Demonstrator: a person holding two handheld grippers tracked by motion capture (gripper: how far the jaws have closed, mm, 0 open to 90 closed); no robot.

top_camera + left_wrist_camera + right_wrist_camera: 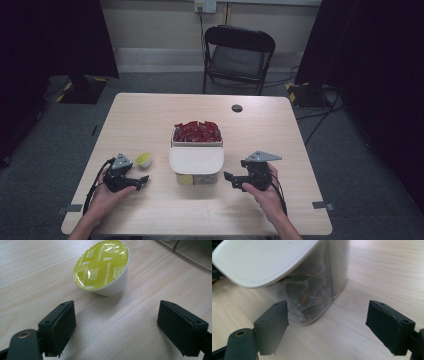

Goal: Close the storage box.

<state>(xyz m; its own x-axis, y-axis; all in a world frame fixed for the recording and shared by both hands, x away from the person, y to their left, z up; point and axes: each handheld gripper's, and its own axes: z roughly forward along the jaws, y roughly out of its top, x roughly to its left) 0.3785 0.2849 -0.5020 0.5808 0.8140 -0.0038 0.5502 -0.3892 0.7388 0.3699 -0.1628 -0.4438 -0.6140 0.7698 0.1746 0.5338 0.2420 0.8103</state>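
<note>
— Capsule [102, 266] was left tilted on the desk [150, 120], ahead of the wide-open, empty left gripper [117, 322].
— Could it be knocked rolling?
— Likely. The right gripper [327, 326], also open and empty, was aimed at the bin [322, 285].

Table [150, 120]: pale wood-grain laminate, smooth, low sheen. Coffee capsule [105, 267]: white plastic cup, glossy yellow-green foil lid with wrinkles and printed text. Container [322, 285]: clear plastic walls, smooth and slightly hazy; its lid [262, 260] is white matt plastic. Red packets [197, 131] in the back box: shiny foil or plastic film. Left gripper [117, 325] and right gripper [327, 327]: black matt pads, rubbery, rough edges. Chair [239, 55]: black metal frame, dull seat.
</note>
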